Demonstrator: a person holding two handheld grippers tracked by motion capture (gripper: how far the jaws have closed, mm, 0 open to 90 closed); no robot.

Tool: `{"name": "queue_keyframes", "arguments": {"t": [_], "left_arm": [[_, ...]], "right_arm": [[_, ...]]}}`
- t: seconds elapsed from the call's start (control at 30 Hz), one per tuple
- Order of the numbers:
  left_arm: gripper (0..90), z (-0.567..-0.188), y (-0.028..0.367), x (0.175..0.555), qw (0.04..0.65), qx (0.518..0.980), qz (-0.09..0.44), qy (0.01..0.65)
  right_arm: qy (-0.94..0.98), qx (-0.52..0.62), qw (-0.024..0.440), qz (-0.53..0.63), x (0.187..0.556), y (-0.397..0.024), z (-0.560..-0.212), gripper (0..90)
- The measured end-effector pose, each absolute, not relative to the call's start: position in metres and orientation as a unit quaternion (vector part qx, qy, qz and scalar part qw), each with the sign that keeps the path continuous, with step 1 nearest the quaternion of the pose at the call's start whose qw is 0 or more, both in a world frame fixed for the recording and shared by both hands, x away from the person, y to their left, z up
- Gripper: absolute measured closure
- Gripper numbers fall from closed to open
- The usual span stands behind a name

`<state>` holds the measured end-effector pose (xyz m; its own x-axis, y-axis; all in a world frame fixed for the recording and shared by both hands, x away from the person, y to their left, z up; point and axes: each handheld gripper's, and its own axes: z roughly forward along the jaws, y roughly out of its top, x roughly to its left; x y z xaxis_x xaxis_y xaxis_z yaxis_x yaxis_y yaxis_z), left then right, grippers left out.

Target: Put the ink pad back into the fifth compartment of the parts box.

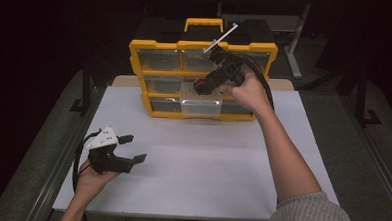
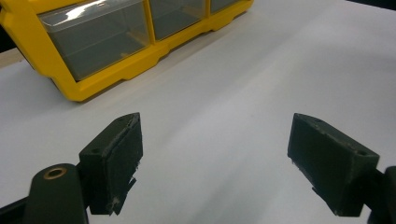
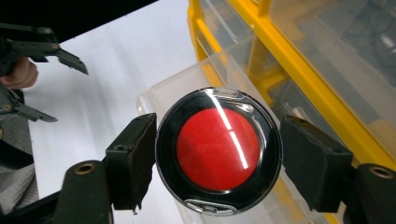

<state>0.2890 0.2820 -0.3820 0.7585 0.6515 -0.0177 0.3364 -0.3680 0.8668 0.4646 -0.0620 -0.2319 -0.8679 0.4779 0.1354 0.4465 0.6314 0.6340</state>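
A round black case with a red middle (image 3: 218,150) sits between the pads of my right gripper (image 3: 217,154), which is shut on it. In the high view that gripper (image 1: 203,86) holds the case (image 1: 199,84) just above a clear drawer (image 1: 200,104) pulled out of the bottom row of a yellow organizer (image 1: 136,50). The drawer (image 3: 187,86) lies right behind the case. My left gripper (image 1: 135,149) rests low over the white table (image 1: 206,166) at the front left, open, with nothing between its fingers. Its own view shows the left gripper (image 2: 215,140) over bare table.
The yellow organizer (image 2: 116,74) stands upright at the table's far edge, with clear drawers in rows and a handle (image 1: 204,24) on top. A person's forearm in a grey sleeve (image 1: 309,215) crosses the right side of the table. Dark floor surrounds the table.
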Motion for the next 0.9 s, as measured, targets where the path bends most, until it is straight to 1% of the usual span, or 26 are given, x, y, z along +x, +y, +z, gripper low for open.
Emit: {"name": "queue_keyframes", "arguments": {"t": [0.13, 0.27, 0.57, 0.83, 0.9], "left_arm": [[17.9, -0.381, 0.283, 0.289, 0.47, 0.811, 0.167, 0.306], [17.9, -0.381, 0.284, 0.289, 0.471, 0.811, 0.168, 0.303], [17.9, -0.38, 0.285, 0.288, 0.473, 0.809, 0.167, 0.306], [17.9, -0.38, 0.285, 0.288, 0.478, 0.805, 0.168, 0.309], [17.9, -0.38, 0.285, 0.288, 0.478, 0.805, 0.167, 0.311]], "right_arm": [[0.902, 0.265, 0.018, 0.339, 0.469, -0.06, -0.238, 28.5], [0.906, 0.264, 0.025, 0.329, 0.471, -0.055, -0.244, 28.3], [0.904, 0.265, 0.026, 0.335, 0.472, -0.05, -0.245, 27.7], [0.891, 0.256, 0.028, 0.374, 0.466, -0.06, -0.232, 33.9], [0.889, 0.252, 0.028, 0.38, 0.465, -0.063, -0.229, 38.0]]}}
